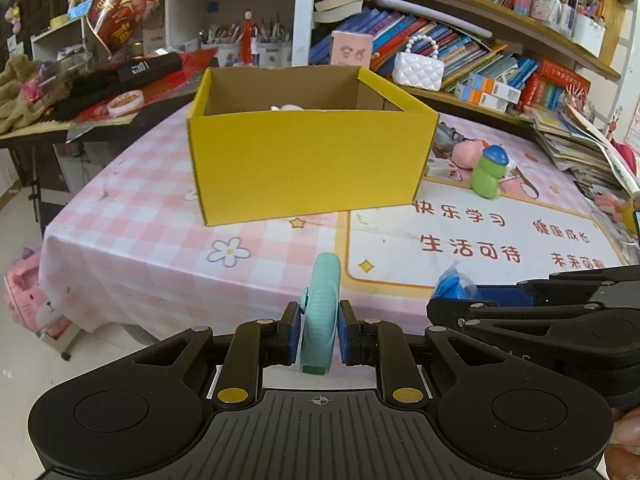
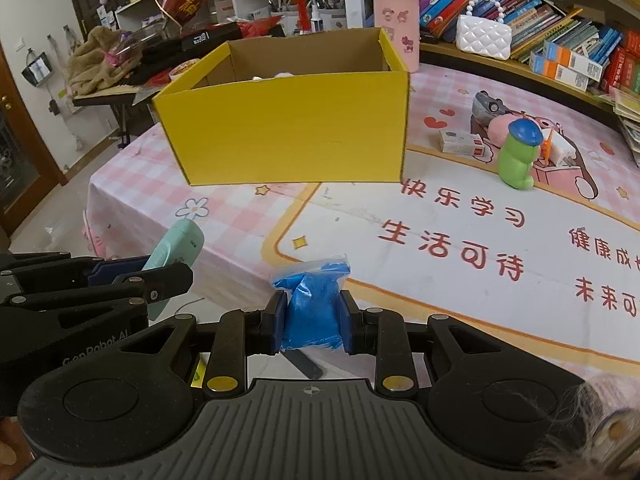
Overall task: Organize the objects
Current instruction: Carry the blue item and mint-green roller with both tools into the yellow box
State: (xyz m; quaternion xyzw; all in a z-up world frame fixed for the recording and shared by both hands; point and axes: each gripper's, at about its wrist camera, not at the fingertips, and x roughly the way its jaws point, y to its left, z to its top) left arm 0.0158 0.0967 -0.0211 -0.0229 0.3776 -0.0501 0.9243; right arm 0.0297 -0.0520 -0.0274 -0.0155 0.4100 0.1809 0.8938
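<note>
My left gripper (image 1: 319,334) is shut on a mint-green oblong gadget (image 1: 322,308) that sticks up between the blue pads. It hangs over the table's near edge, in front of the yellow cardboard box (image 1: 308,160). My right gripper (image 2: 313,322) is shut on a clear bag of blue stuff (image 2: 314,312), just right of the left one. Each gripper shows in the other's view: the right gripper (image 1: 452,298) with its blue bag, the left gripper (image 2: 136,276) with the mint gadget (image 2: 176,246). The open-topped box (image 2: 288,136) holds pale items, mostly hidden.
A green figure with a blue cap (image 2: 518,154), a pink toy (image 2: 500,128), a grey toy (image 2: 488,106) and small cartons (image 2: 462,142) lie right of the box. The pink checked tablecloth (image 1: 152,216) ends at the left. Bookshelves (image 1: 480,40) stand behind, a cluttered side table (image 1: 80,96) at left.
</note>
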